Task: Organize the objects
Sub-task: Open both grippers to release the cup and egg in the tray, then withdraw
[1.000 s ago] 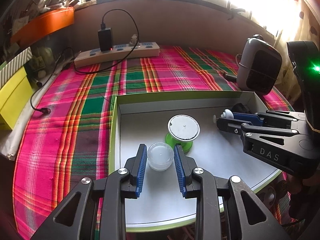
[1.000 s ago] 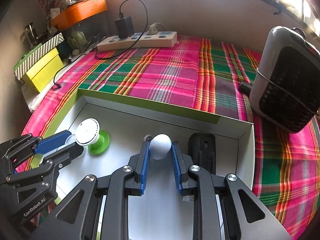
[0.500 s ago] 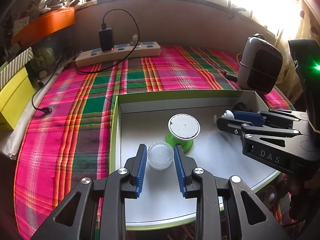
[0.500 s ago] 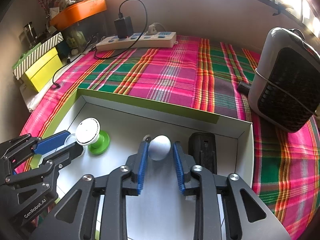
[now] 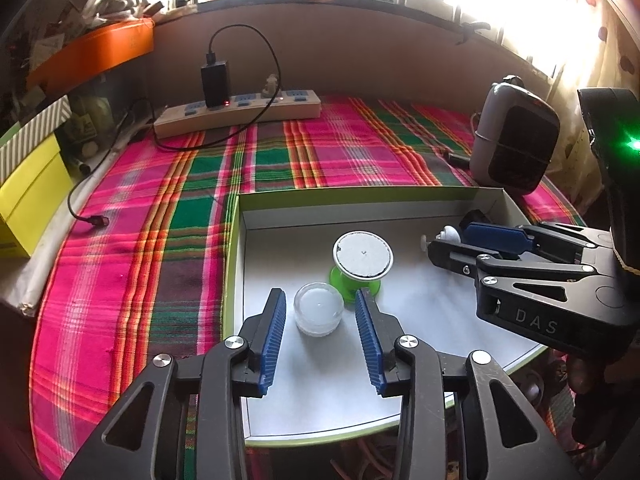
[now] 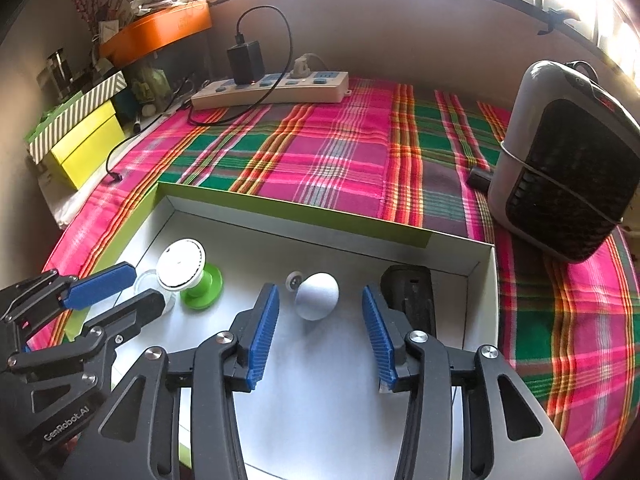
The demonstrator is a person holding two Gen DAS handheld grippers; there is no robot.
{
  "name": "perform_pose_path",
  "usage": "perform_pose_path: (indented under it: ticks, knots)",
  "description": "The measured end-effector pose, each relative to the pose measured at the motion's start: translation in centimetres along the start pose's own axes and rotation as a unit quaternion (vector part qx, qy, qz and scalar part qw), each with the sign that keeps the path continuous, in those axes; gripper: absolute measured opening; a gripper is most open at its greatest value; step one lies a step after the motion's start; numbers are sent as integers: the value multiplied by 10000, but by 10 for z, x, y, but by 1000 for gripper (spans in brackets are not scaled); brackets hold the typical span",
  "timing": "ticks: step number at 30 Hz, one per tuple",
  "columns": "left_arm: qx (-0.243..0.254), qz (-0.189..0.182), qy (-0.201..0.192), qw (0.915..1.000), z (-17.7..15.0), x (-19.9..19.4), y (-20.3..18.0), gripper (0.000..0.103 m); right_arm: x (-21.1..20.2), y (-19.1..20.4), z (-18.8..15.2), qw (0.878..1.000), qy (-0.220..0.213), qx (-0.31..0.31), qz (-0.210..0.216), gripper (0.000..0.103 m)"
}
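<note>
Release step it seems: both sets of jaws have just been opened, the left gripper (image 5: 320,334) around the clear cup (image 5: 319,313), the right gripper (image 6: 320,330) around the white knob (image 6: 317,295), nothing gripped, both left in the box (image 5: 360,200). Next, a lift-out is probably needed.

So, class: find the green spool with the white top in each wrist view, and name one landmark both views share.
Left wrist view: green spool at centre, in the tray, just beyond the small clear cup.
Right wrist view: green spool at lower left, in the tray.
Shared landmark: the power strip at the back.
</note>
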State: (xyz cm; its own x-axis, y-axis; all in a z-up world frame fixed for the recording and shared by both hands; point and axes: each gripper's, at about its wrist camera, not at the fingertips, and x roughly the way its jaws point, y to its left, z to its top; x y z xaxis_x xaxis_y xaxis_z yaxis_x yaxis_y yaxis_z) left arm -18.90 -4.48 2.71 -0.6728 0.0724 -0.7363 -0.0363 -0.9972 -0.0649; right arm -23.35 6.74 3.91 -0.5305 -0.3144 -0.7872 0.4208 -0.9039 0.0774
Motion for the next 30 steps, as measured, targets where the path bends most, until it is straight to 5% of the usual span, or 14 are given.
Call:
perform_pose_path:
  ticks: [30]
  knots:
    - [133, 74, -531, 9985, -21, -65, -14, 35, -65, 9, -30, 9977, -601, 190, -238, 50]
